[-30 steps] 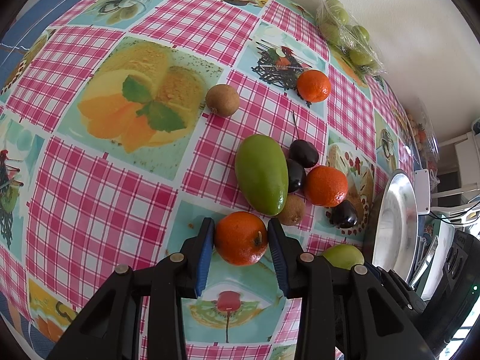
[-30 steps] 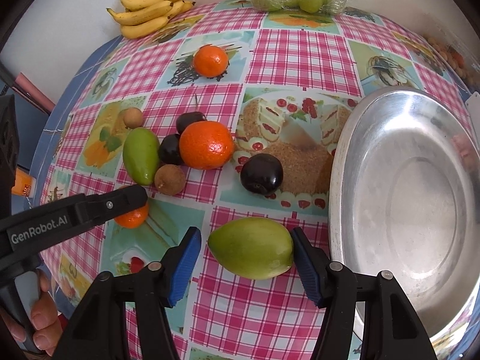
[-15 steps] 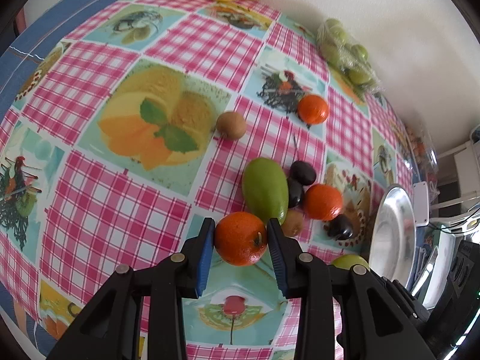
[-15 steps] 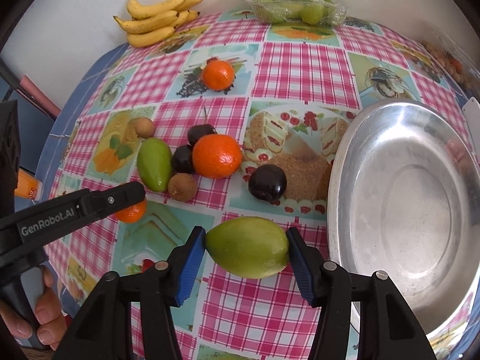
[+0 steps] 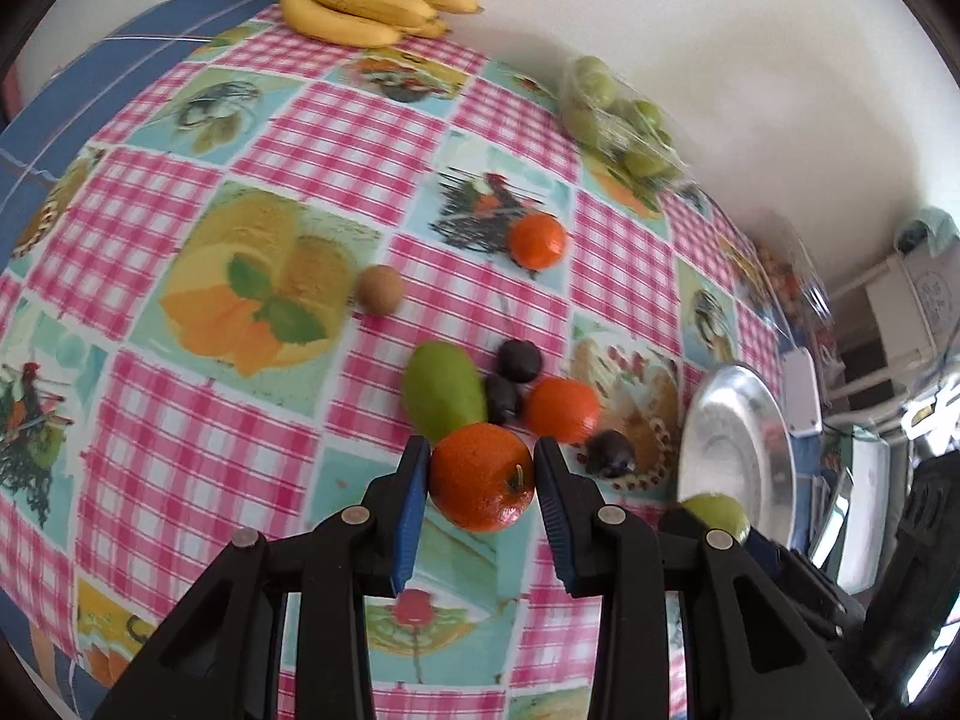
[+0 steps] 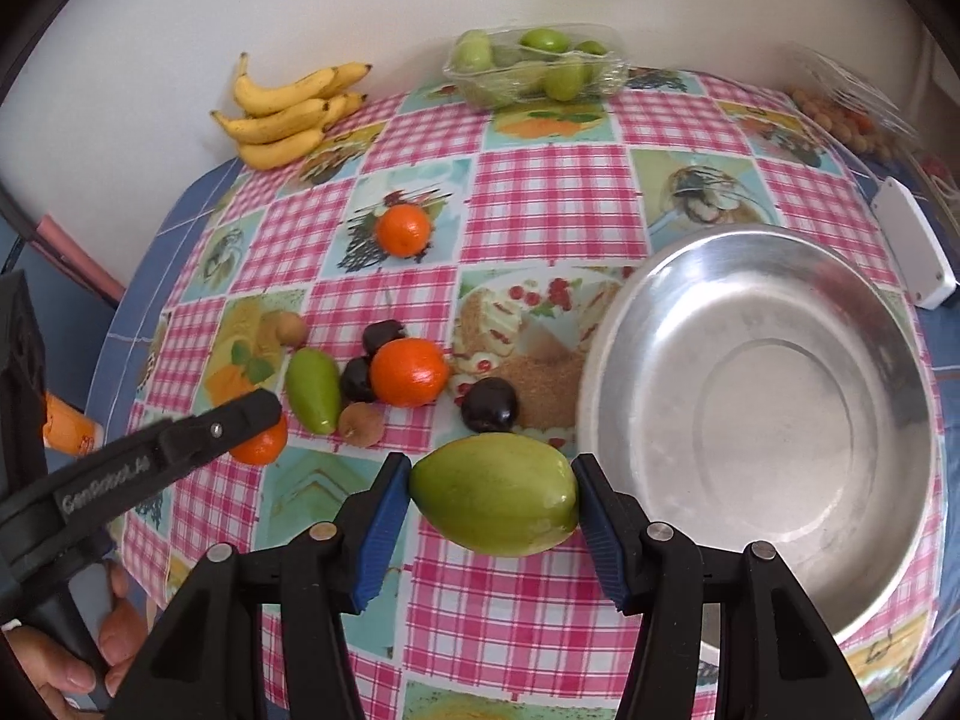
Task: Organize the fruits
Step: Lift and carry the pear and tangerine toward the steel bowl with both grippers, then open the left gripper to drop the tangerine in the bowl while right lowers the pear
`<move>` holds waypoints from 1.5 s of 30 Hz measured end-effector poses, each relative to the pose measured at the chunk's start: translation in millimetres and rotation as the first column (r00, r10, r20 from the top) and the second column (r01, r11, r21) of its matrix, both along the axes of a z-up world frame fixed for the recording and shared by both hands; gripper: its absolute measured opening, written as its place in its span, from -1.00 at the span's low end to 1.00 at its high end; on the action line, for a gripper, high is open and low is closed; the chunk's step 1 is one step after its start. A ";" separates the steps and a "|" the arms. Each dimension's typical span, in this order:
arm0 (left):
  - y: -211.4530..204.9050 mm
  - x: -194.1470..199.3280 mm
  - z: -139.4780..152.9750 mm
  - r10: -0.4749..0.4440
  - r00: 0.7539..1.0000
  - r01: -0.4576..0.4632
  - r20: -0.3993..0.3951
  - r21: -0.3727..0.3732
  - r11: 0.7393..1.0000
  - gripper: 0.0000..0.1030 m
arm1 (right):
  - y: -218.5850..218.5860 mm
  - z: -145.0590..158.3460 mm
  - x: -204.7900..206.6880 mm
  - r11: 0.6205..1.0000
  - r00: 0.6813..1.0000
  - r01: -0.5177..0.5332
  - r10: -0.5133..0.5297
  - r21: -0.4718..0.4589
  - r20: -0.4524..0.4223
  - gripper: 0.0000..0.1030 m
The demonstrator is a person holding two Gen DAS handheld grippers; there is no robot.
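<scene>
Round silver metal bowl point(image 6: 762, 420) at table's right edge holds nothing. Left gripper point(image 5: 483, 480) pinches a round orange point(image 5: 482, 477); right gripper point(image 6: 495, 504) pinches a green mango point(image 6: 495, 501), both above table. Seven loose fruits remain mid-table.

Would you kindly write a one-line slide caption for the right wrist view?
Right gripper holds a green mango beside the empty metal bowl; left gripper grips an orange.

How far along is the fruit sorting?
Barely started: the metal bowl holds nothing. In hand: the left gripper grips an orange, and the right gripper a green mango. Left on the tablecloth: two oranges, a mango, plums.
</scene>
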State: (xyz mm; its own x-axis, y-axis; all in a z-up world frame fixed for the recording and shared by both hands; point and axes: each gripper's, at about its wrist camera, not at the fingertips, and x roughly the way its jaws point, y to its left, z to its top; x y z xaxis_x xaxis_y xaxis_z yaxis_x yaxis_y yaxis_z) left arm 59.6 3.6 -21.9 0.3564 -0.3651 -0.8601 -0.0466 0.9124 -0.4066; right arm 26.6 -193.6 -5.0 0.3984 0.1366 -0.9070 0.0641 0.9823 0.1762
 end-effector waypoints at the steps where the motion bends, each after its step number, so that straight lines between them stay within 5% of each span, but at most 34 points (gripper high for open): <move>1: -7.3 -0.2 0.8 -0.028 1.000 0.028 0.003 0.001 1.000 -0.28 | -5.5 1.2 -0.3 1.000 1.000 0.017 -0.017 -0.005 0.003 0.13; 12: -80.6 -2.5 7.0 -0.212 0.977 0.213 -0.024 0.036 0.976 -0.28 | -80.8 0.2 -10.1 0.966 0.966 0.257 -0.257 -0.024 -0.011 0.13; 21: -168.9 -7.8 7.6 -0.391 0.919 0.393 -0.041 0.073 0.917 -0.31 | -127.0 -12.2 -19.0 0.925 0.923 0.380 -0.380 -0.004 -0.057 0.13; 31: -193.7 -9.3 -17.8 -0.409 0.908 0.416 -0.094 0.070 0.907 -0.30 | -151.6 -28.4 -28.0 0.894 0.890 0.446 -0.440 0.034 -0.122 0.13; 45: -184.8 -8.2 -9.0 -0.413 0.907 0.418 -0.084 0.055 0.907 -0.27 | -150.4 -23.8 -27.9 0.901 0.898 0.433 -0.428 0.033 -0.104 0.19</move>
State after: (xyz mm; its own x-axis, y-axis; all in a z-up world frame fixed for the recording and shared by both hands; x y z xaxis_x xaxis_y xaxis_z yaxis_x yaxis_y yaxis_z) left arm 51.4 -181.3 -30.9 0.1246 -0.4053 -0.9056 0.3172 0.8811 -0.3507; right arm -1.3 -343.9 -28.8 0.3446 0.0204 -0.9385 0.4967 0.8444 0.2007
